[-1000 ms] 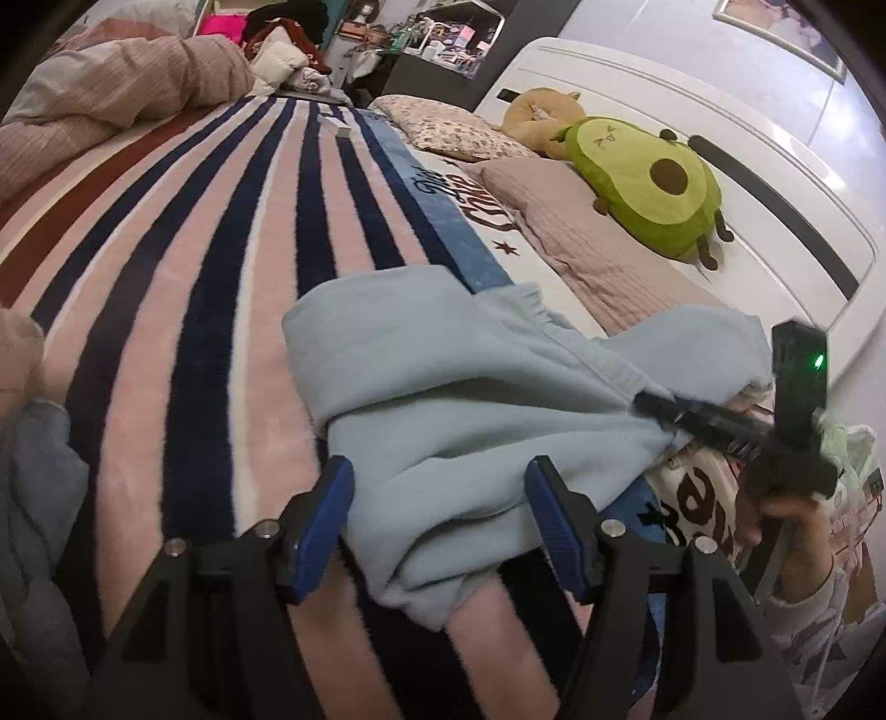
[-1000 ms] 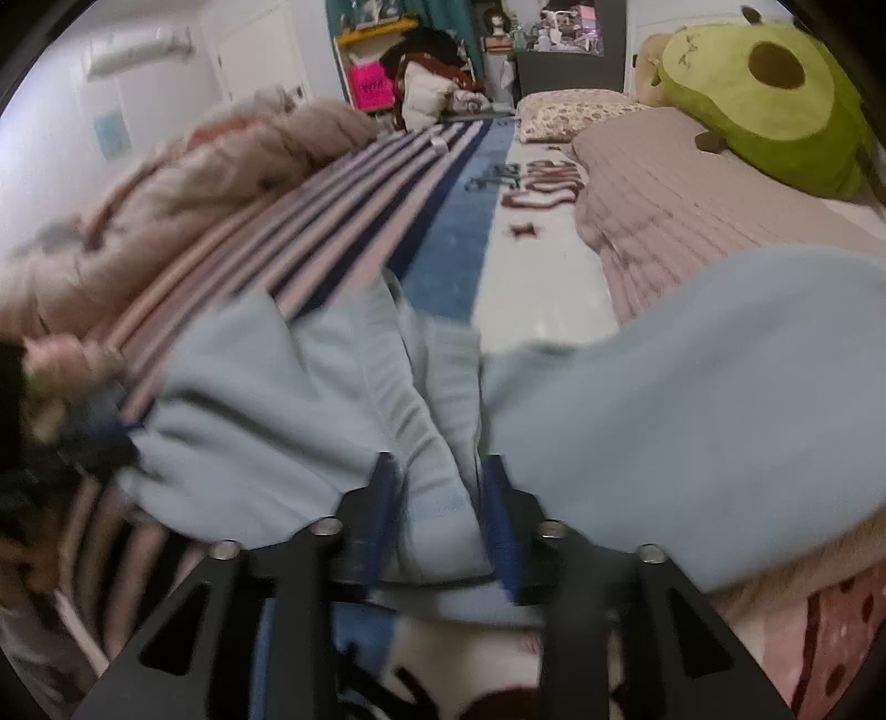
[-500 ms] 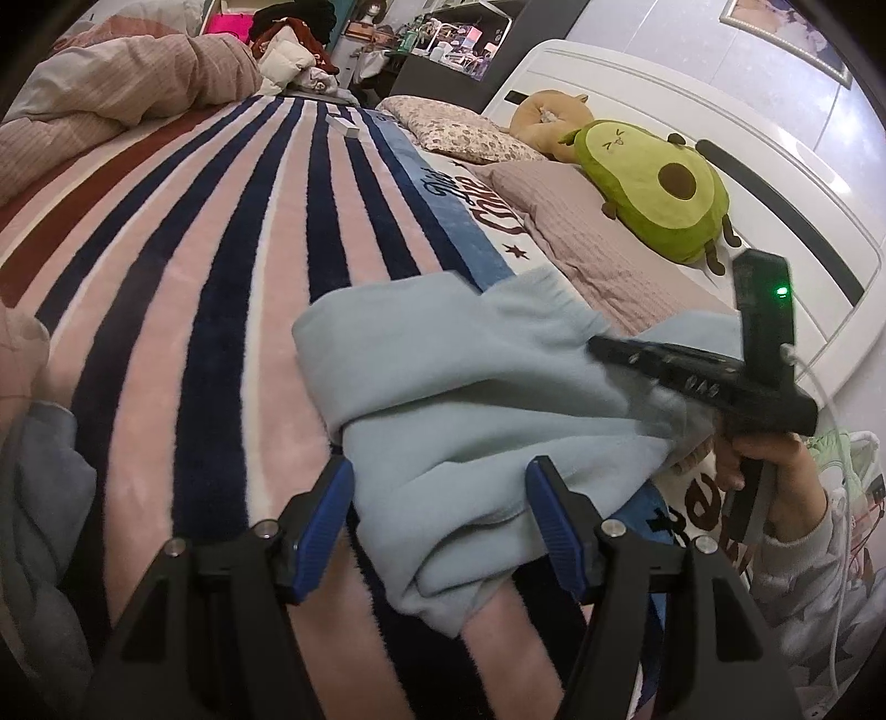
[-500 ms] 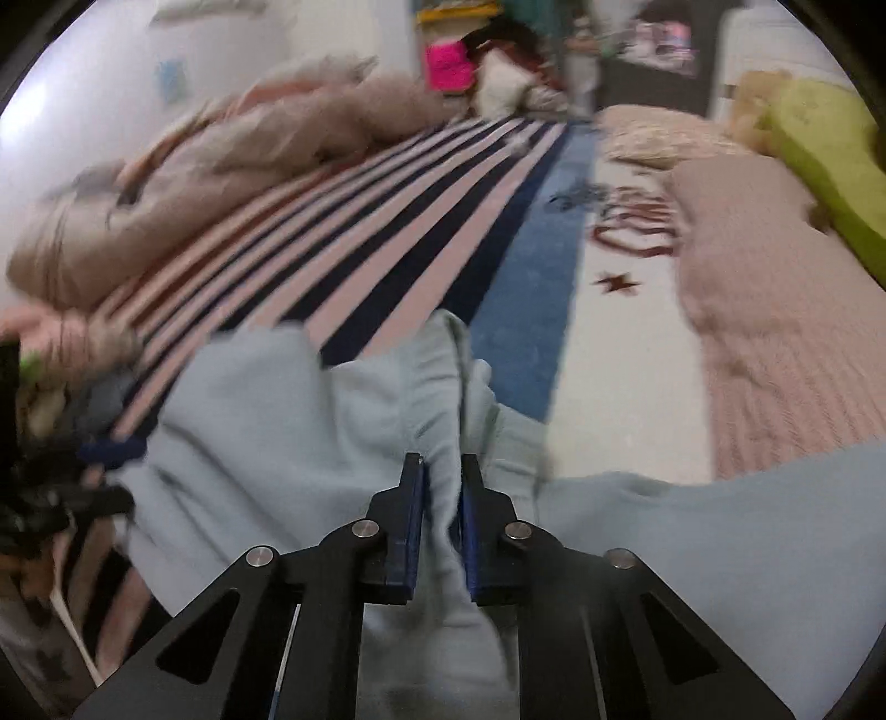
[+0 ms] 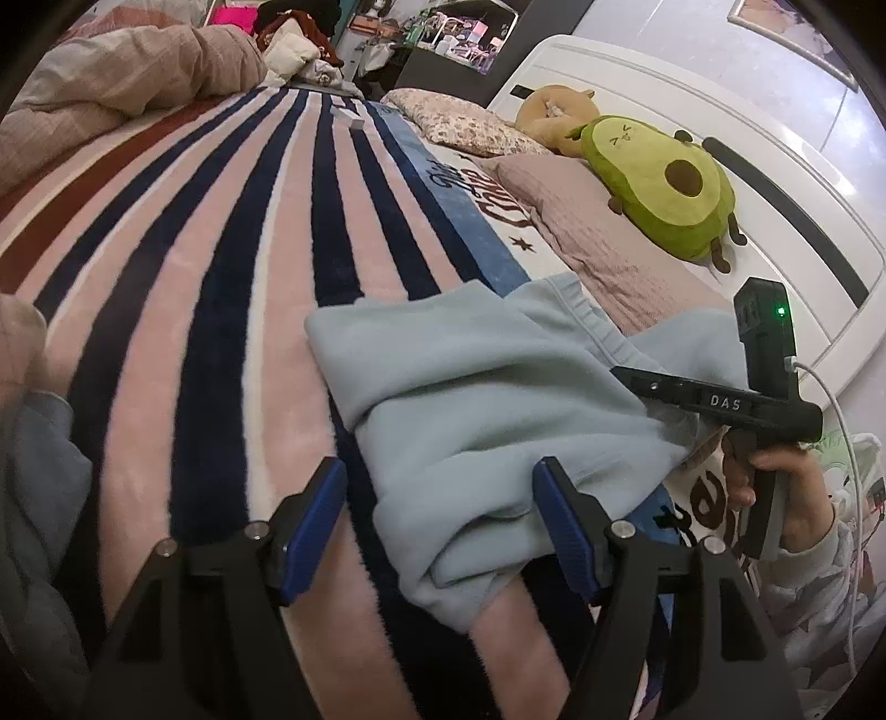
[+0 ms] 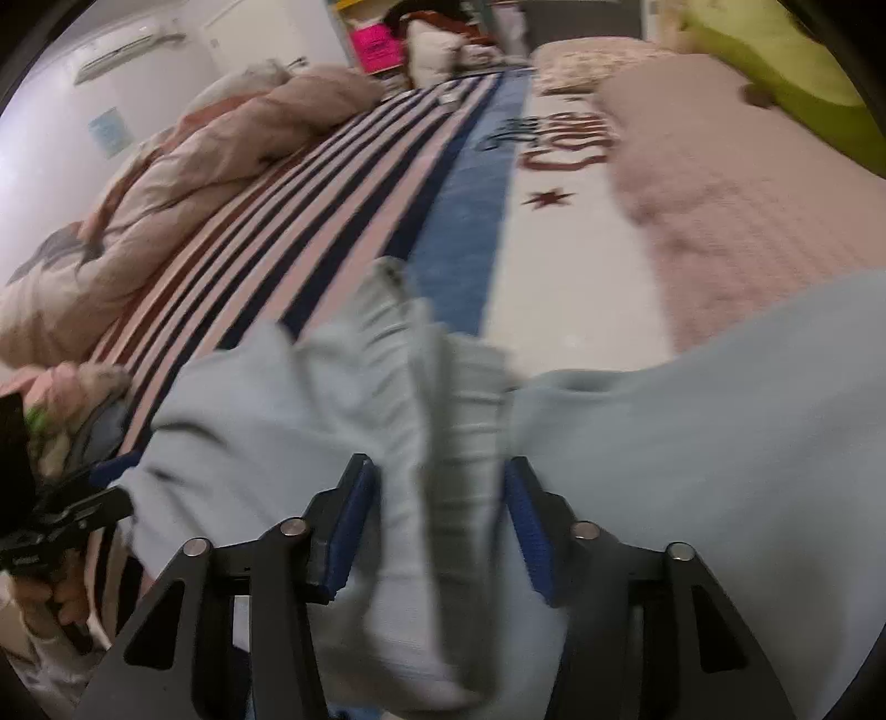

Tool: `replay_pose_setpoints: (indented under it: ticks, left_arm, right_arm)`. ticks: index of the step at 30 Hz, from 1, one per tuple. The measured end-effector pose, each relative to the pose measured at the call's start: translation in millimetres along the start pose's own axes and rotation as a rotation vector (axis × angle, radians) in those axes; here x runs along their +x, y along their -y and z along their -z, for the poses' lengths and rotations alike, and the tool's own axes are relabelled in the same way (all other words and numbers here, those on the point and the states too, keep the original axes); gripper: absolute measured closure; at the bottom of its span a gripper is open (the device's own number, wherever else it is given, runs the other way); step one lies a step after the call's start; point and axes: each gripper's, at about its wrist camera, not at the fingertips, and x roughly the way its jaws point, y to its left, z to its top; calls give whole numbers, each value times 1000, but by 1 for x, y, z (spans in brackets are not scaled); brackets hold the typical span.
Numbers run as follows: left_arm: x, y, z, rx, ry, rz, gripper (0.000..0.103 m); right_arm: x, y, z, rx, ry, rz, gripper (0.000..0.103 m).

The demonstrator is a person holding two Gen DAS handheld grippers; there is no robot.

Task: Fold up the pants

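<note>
Light blue pants (image 5: 482, 399) lie partly folded on the striped blanket (image 5: 232, 266). My left gripper (image 5: 443, 520) is open, its blue pads on either side of the near folded corner, not clamping it. The right gripper shows in the left wrist view as a black tool (image 5: 714, 399) held by a hand at the pants' right edge. In the right wrist view my right gripper (image 6: 440, 526) is open, with the ribbed waistband (image 6: 437, 387) lying loose between the pads. The pants (image 6: 692, 443) spread to both sides.
An avocado plush (image 5: 659, 183), pillows (image 5: 476, 122) and a white headboard (image 5: 720, 138) are at the far right. A pink duvet (image 5: 127, 72) is heaped at the far left. Cluttered shelves (image 5: 459, 44) stand beyond the bed.
My right gripper was shut on the waistband half a second ago and has opened, letting it go. The pants have settled flatter on the blanket. My left gripper stayed open.
</note>
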Motion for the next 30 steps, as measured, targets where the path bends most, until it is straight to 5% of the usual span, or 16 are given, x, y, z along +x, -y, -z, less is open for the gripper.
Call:
replay_pose_setpoints:
  ticks: [3, 6, 10, 18, 20, 24, 30]
  left_arm:
    - [2, 1, 0, -2, -9, 14, 37]
    - [-1, 0, -3, -8, -6, 35, 36]
    - [-9, 4, -9, 0, 18, 75, 30]
    - [9, 4, -14, -45, -23, 140, 29]
    - [18, -2, -19, -88, -42, 161, 29]
    - [33, -11, -26, -175, -63, 231, 29]
    - [61, -3, -34, -207, -102, 216, 40]
  right_arm:
    - [-11, -4, -1, -5, 76, -28, 97]
    - [-41, -2, -5, 21, 176, -31, 98]
    - [-81, -7, -5, -40, 269, 98, 98]
    - [-55, 18, 21, -94, 143, 300, 98]
    - [-55, 14, 24, -131, 151, 324, 95]
    - [-66, 15, 28, -127, 195, 268, 72]
    - [-76, 13, 27, -81, 234, 201, 69]
